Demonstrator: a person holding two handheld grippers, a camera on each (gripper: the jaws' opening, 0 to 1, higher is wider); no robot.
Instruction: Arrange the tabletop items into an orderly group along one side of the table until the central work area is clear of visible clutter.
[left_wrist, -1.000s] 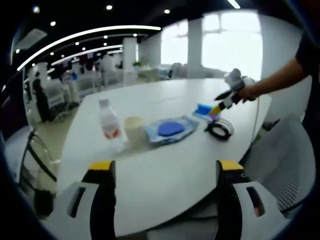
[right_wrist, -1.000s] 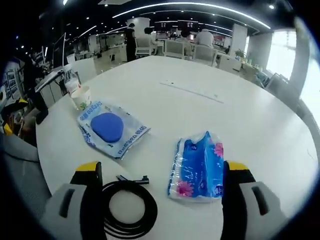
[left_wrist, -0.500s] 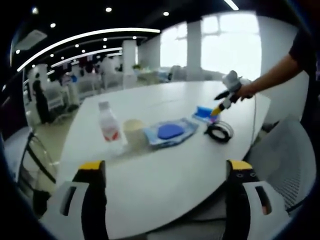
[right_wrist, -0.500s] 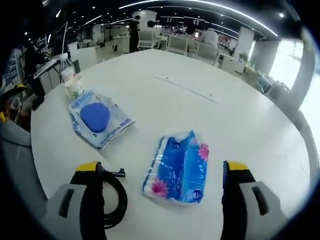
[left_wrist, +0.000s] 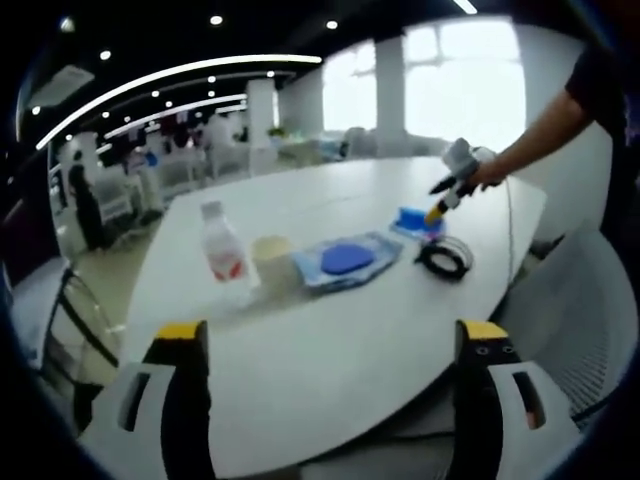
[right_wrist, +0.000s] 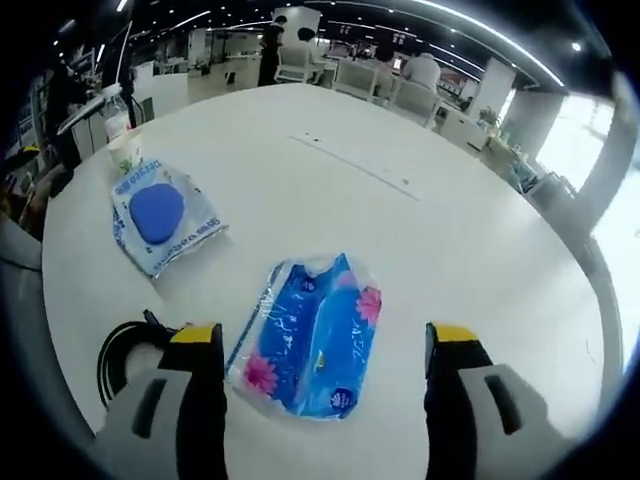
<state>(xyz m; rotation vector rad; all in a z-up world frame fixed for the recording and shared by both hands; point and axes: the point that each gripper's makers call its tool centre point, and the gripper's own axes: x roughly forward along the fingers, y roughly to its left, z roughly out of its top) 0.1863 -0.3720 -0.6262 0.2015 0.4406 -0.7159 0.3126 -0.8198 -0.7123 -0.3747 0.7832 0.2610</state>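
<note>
Right gripper view: tissue pack (right_wrist: 310, 335) lying flat on the white table (right_wrist: 480, 240), between the spread, empty jaws of the right gripper (right_wrist: 322, 345). Black cable coil (right_wrist: 125, 355) just left of the pack; blue-disc pouch (right_wrist: 155, 215) farther left, with paper cup (right_wrist: 124, 152) and bottle (right_wrist: 115, 105) beyond it. Left gripper view: left gripper (left_wrist: 330, 335) open and empty at the near table edge; bottle (left_wrist: 224, 255), cup (left_wrist: 272, 258), pouch (left_wrist: 348, 260), coil (left_wrist: 444, 258) and pack (left_wrist: 415, 221) in a row across the table.
</note>
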